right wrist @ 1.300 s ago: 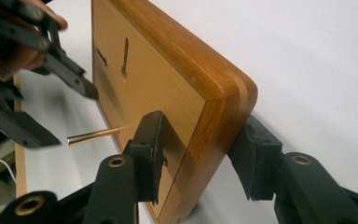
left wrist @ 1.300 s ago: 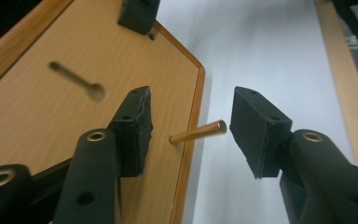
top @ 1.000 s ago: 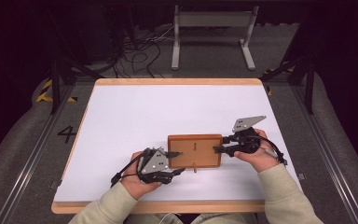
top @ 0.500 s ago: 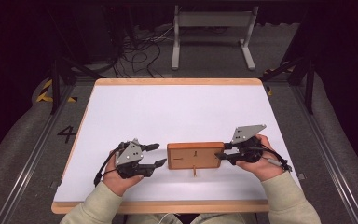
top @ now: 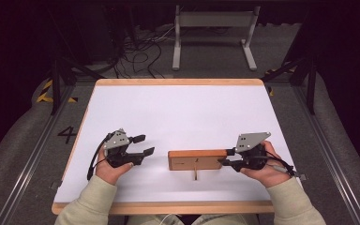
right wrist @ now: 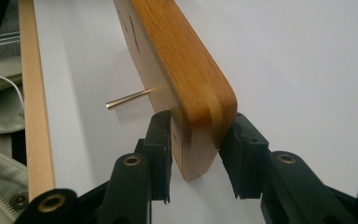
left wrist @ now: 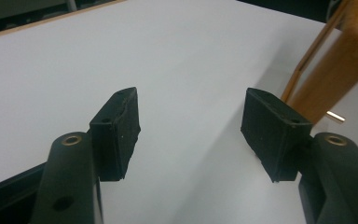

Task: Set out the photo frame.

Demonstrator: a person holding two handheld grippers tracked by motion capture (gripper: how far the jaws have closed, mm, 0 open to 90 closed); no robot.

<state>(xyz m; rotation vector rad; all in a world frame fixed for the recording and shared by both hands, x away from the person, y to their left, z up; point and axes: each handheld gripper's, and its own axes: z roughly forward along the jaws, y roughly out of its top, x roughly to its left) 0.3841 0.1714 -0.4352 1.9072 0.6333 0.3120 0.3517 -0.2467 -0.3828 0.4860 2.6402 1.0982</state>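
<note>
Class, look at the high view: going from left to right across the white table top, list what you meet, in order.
left gripper → wooden block → right gripper, at the block's right end.

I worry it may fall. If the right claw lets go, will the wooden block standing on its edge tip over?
Probably stiff: the thick orange-brown wooden block looks solid. It may tip, standing on a narrow edge, though its thin brass pin might prop it.

A black numeral "4" (top: pixel 67 135) is marked on the grey floor (top: pixel 23 154) left of the table.
</note>
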